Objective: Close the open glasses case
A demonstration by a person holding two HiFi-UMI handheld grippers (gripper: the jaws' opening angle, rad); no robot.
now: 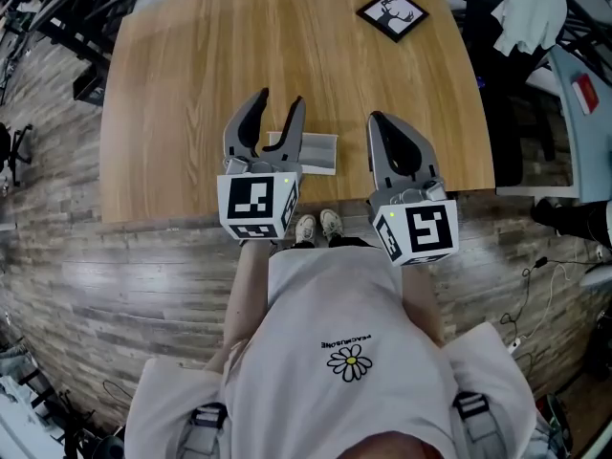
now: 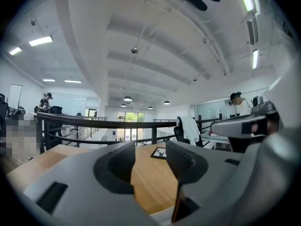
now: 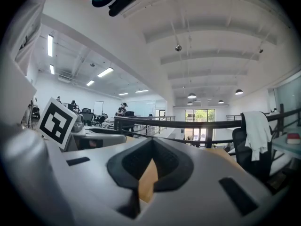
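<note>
The glasses case (image 1: 319,153) is a flat pale grey box lying near the front edge of the wooden table (image 1: 191,84); from the head view I cannot tell how its lid stands. My left gripper (image 1: 280,99) hovers over the case's left part with its jaws open and nothing between them; in the left gripper view the left gripper (image 2: 150,166) frames only bare tabletop. My right gripper (image 1: 376,119) is to the right of the case, apart from it, and shut on nothing. In the right gripper view the right gripper (image 3: 151,160) shows its tips meeting.
A black-framed deer picture (image 1: 392,13) lies at the table's far right corner, also visible as the picture (image 2: 160,153). A chair draped with white cloth (image 1: 529,8) stands beyond the right edge. A railing (image 2: 94,124) runs behind the table. Wood floor surrounds it.
</note>
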